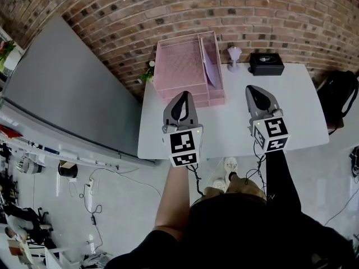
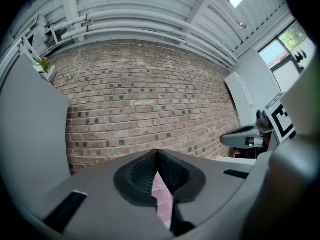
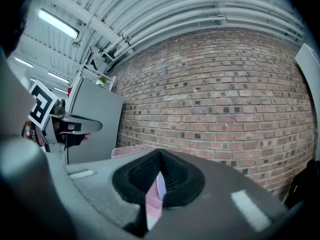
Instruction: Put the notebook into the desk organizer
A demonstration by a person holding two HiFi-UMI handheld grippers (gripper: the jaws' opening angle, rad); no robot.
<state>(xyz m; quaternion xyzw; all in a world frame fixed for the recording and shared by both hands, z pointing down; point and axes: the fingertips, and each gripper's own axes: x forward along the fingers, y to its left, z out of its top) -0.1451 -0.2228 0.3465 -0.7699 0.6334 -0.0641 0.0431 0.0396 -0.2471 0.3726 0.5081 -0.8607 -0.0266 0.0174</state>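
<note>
Your left hand-held gripper (image 1: 182,96) and right hand-held gripper (image 1: 255,89) hover closed, empty; white surface (image 1: 297,108) spreads right of the pink desk organizer (image 1: 182,66).

The desk organizer (image 1: 185,66) is rendered in pink wire mesh, the notebook (image 1: 209,70) in pale lilac. The tabletop (image 1: 297,105) is seen as white, the box (image 1: 266,64) as black, the brick wall (image 1: 140,4) as red-brown.

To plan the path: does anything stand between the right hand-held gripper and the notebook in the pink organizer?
No loose thing does. The notebook stands inside the organizer, so only its right mesh wall lies toward the right hand-held gripper.
</note>
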